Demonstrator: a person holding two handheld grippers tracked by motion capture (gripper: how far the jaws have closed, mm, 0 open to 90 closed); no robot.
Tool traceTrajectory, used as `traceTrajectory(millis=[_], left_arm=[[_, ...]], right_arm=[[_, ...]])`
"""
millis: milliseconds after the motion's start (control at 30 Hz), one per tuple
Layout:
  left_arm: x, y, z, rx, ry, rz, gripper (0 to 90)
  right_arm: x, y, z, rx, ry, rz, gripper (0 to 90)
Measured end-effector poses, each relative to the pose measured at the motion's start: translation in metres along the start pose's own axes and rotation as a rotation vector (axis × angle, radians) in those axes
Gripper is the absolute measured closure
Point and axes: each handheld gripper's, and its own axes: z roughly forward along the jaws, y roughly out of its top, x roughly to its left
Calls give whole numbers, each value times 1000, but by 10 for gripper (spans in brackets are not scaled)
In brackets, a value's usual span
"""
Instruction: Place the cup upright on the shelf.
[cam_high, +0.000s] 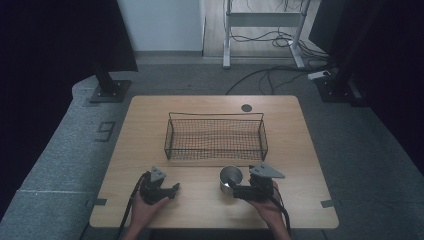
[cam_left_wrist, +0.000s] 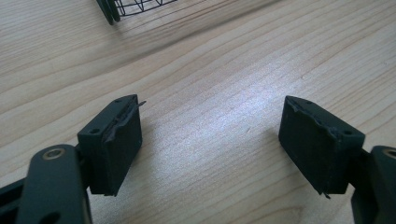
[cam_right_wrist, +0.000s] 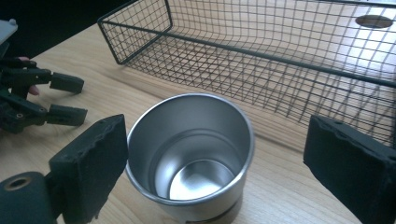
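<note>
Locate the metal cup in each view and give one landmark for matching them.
High view: metal cup at lower centre, beside the right gripper.
Right gripper view: cup at bottom centre, between the open jaws.
Left gripper view: not in it.
Shared landmark: wire basket.

Black right gripper (cam_high: 233, 192), worn black jaws (grey three-cornered plate above).

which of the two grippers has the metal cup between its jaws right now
The right gripper: the steel cup stands upright between its open jaws, just in front of the wire basket. The left gripper has bare table between its jaws.
</note>
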Motion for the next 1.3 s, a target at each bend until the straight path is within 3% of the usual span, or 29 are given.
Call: traceTrajectory(millis=[267, 533, 733, 900, 1300], left_arm=[[0, 0, 0, 0, 0, 0, 213], [0, 0, 0, 0, 0, 0, 213], [0, 0, 0, 0, 0, 0, 213], [0, 0, 0, 0, 0, 0, 213], [0, 0, 0, 0, 0, 0, 213]], right_arm=[[12, -5, 17, 36, -2, -58, 31], [14, -8, 30, 54, -7, -70, 11], [19, -10, 42, 67, -13, -116, 42], [17, -14, 47, 67, -25, -109, 123], [9, -12, 45, 81, -17, -90, 132]])
